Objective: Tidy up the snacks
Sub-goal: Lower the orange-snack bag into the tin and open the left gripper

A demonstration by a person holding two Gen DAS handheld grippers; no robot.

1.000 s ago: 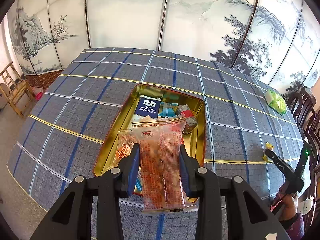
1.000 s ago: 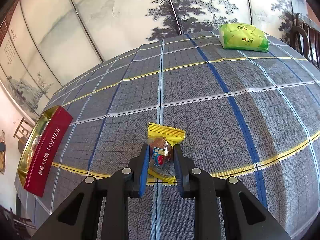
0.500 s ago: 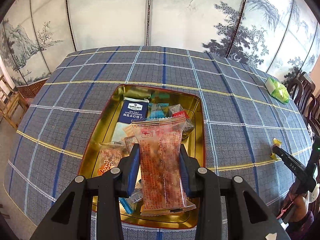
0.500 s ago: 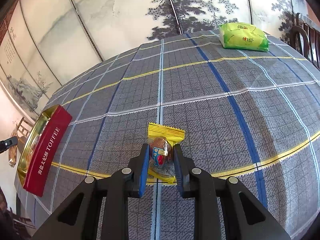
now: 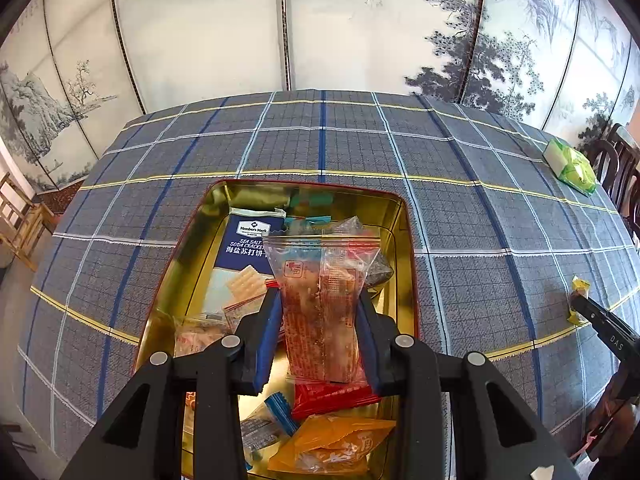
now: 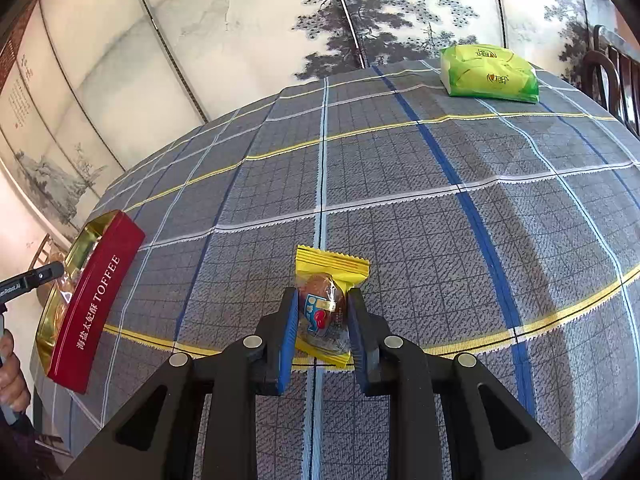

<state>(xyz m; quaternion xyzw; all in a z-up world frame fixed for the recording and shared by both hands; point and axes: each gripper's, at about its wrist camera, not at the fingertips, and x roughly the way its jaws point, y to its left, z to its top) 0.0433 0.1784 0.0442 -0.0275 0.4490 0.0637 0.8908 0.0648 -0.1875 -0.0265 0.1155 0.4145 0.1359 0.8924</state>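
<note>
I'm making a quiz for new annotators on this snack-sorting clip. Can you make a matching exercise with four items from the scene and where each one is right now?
Items:
1. clear packet of reddish-brown snack
2. small yellow-edged wrapped snack
3. blue soda cracker packet
4. green plastic pack

Places:
A. lying inside the gold toffee tin
B. on the far part of the checked tablecloth, away from both grippers
C. between the fingers of the left gripper, above the tin
D. between the fingers of the right gripper, down at the cloth

Pairs: 1-C, 2-D, 3-A, 4-B
</note>
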